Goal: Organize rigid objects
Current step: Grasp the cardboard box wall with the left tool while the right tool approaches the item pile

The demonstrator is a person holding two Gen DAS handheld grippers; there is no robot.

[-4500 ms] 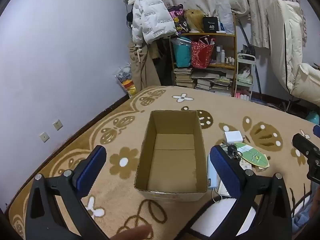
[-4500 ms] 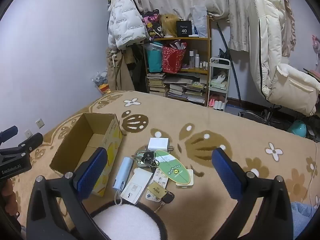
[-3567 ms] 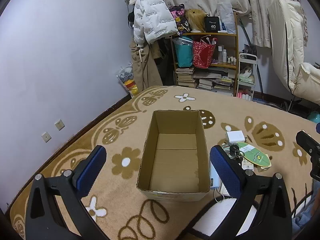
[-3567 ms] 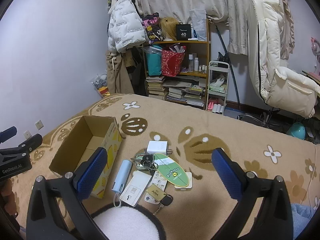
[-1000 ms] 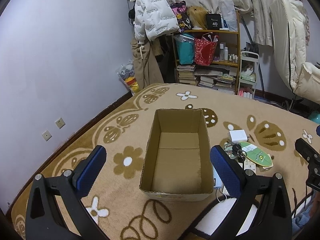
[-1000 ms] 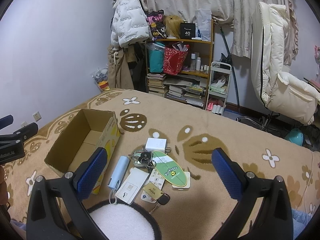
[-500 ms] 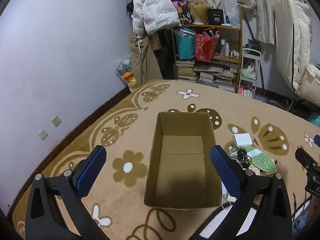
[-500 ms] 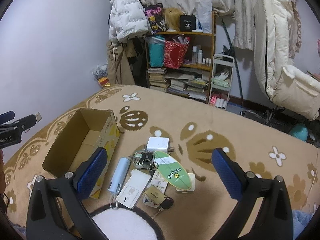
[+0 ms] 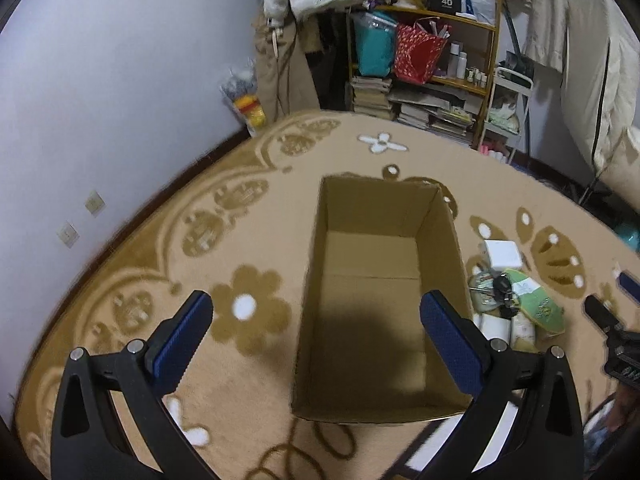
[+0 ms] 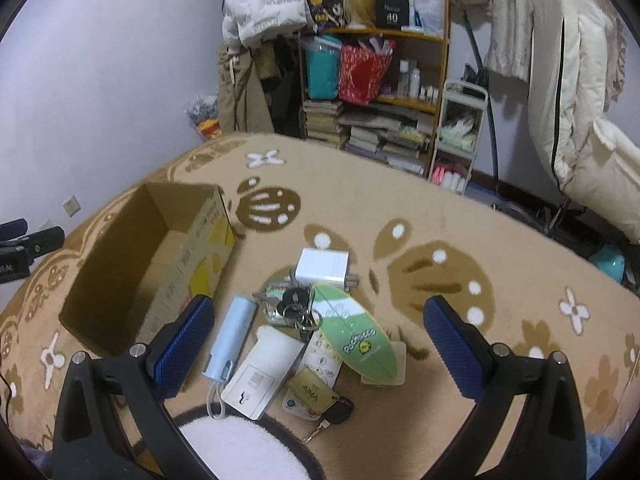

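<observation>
Fingers of the left gripper are spread wide above the cardboard box — empty-handed; the right gripper gapes too, over keys, charger and power bank just right of the box, on the carpet.

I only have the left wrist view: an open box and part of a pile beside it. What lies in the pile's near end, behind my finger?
Observer: In the right wrist view, a pale blue tube lies nearest the box.
Operator: Anything beside the tube?
Observer: A flat white case, touching the tube's cord.
Operator: Is the right gripper holding anything?
Observer: No, the right gripper is open above the pile, holding nothing.
</observation>
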